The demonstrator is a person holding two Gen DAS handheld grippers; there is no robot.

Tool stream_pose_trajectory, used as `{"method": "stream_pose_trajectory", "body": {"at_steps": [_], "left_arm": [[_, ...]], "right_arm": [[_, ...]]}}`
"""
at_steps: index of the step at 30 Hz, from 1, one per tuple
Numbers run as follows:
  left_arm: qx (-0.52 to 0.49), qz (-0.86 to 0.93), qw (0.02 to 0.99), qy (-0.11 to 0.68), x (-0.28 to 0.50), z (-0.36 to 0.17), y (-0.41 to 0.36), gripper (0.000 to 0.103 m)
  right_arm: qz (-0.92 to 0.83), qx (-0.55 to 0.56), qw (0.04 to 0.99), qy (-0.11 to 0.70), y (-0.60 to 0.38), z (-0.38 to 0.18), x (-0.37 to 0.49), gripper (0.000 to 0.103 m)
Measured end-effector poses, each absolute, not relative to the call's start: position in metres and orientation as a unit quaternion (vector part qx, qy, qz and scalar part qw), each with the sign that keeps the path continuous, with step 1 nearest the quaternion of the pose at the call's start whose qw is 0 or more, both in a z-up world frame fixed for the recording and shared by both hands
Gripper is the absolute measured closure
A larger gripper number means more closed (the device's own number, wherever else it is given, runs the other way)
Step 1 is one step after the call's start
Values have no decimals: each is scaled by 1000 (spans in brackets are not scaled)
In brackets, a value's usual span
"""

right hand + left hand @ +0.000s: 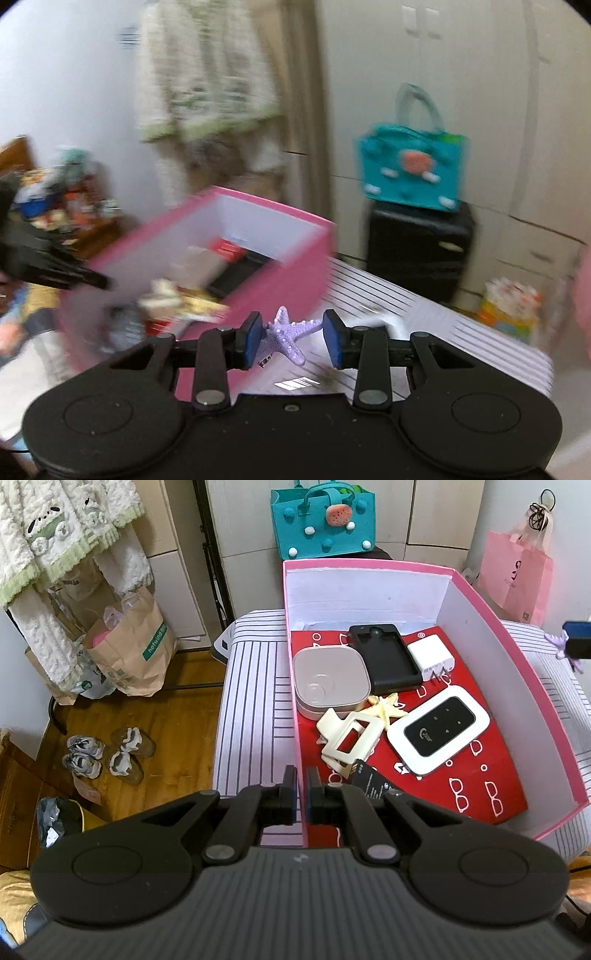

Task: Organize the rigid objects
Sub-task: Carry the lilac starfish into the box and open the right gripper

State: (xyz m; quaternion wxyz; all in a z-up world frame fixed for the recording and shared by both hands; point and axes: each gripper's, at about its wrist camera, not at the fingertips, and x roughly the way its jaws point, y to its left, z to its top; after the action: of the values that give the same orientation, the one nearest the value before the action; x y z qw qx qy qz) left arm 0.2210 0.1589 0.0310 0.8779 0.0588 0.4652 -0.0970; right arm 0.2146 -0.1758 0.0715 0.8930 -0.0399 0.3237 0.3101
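Observation:
An open pink box (480, 602) with a red lining stands on a striped surface. Inside lie a rose-gold square case (330, 679), a black phone case (384, 657), a white charger (432, 657), a white pocket router (439, 731), a cream hair claw (349, 738) and a cream starfish (384, 705). My left gripper (302, 775) is shut on the box's left wall near its front corner. My right gripper (291, 334) is shut on a purple starfish (282, 332), held in the air just right of the pink box (280, 266). The left wrist view shows that gripper (576, 638) at the right edge.
The striped cover (255, 709) spreads under and around the box. A teal felt bag (325, 520) stands behind it on a black case (417, 251). A pink paper bag (517, 579) hangs at the right. Brown paper bags (129, 653) and shoes (107, 755) sit on the wooden floor, left.

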Motion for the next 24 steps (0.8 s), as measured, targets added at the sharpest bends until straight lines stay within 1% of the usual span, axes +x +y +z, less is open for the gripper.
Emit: {"method": "stream_pose_trajectory", "body": {"at_steps": [4,8,12,21,22,23,24], "left_arm": [[55,-99,879,464,221,31,161,99],[52,-100,879,464,220,31,162,99],[53,-103,878,464,221,31,163,99],[54,-109,878,464,221,31,163,98],[54,-109,878,464,221,31,163,98],[53,-109,878,463,220,31,163,98],[53,-110,878,463,220,31,164,98]], "right_arm": [[388,-50,857,336,-128,77,216,62],[438,-66,819,364,-80,65,223,62],[457,-78,795,392,-46,43,232,62],[459,-103,759,450,-9,11,255,62],[459,-107,754,457,-6,9,257,62],[459,-109,749,466,-3,6,259,65],[459,-107,744,473,-2,6,260,65]]}}
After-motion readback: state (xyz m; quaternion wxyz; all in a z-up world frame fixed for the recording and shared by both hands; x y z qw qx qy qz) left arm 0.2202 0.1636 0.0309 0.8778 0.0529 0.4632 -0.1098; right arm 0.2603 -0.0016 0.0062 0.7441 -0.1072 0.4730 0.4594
